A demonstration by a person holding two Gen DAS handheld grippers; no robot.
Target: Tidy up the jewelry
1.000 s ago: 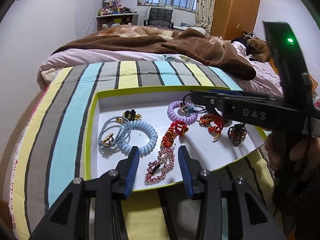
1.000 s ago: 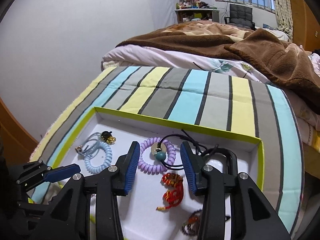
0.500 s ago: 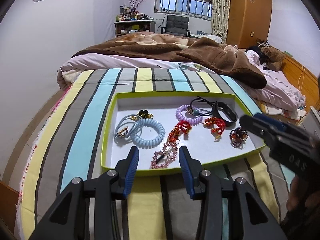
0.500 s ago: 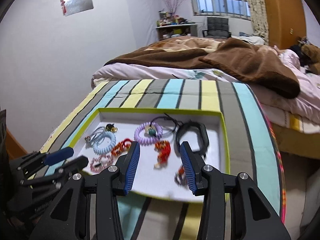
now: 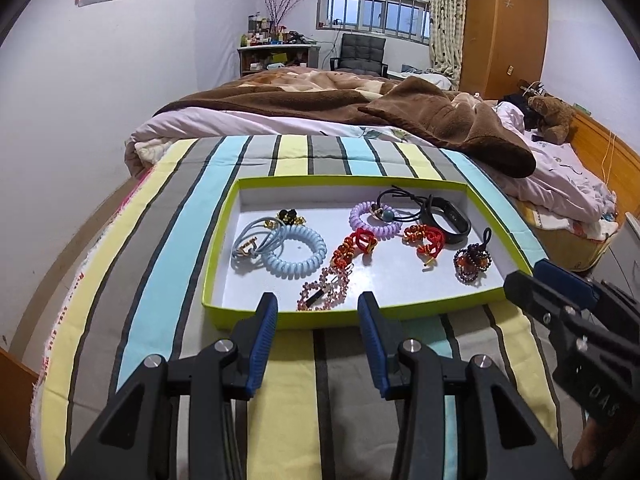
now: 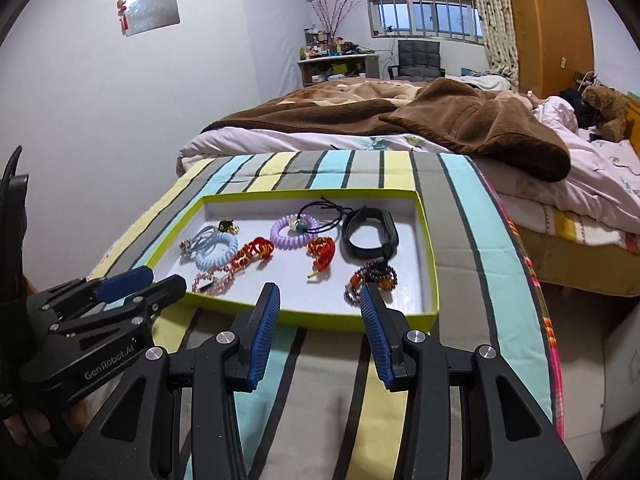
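Observation:
A shallow green-rimmed tray (image 5: pixel 248 318) (image 6: pixel 434 280) lies on a striped cloth. In it lie a light blue coil tie (image 5: pixel 295 251) (image 6: pixel 214 248), a purple coil tie (image 5: pixel 372 220) (image 6: pixel 294 231), two red knot charms (image 5: pixel 354 247) (image 5: pixel 424 238), a pink beaded clip (image 5: pixel 324 290), a black wristband (image 5: pixel 446 218) (image 6: pixel 370 232) and a dark beaded bracelet (image 5: pixel 472 262) (image 6: pixel 370 278). My left gripper (image 5: pixel 316 304) (image 6: pixel 140 282) is open and empty just short of the tray's near rim. My right gripper (image 6: pixel 320 296) (image 5: pixel 532 276) is open and empty at the near rim, right side.
The striped cloth (image 5: pixel 160 240) covers a raised surface with edges at left and right. Behind it lies a bed with a brown blanket (image 5: pixel 440 116). A wardrobe (image 5: pixel 504 28), a chair (image 5: pixel 362 50) and a cluttered desk (image 5: pixel 276 52) stand at the far wall.
Both grippers have pulled back and up from over the tray to its near edge. The right gripper left the tray's middle. The jewelry lies as before.

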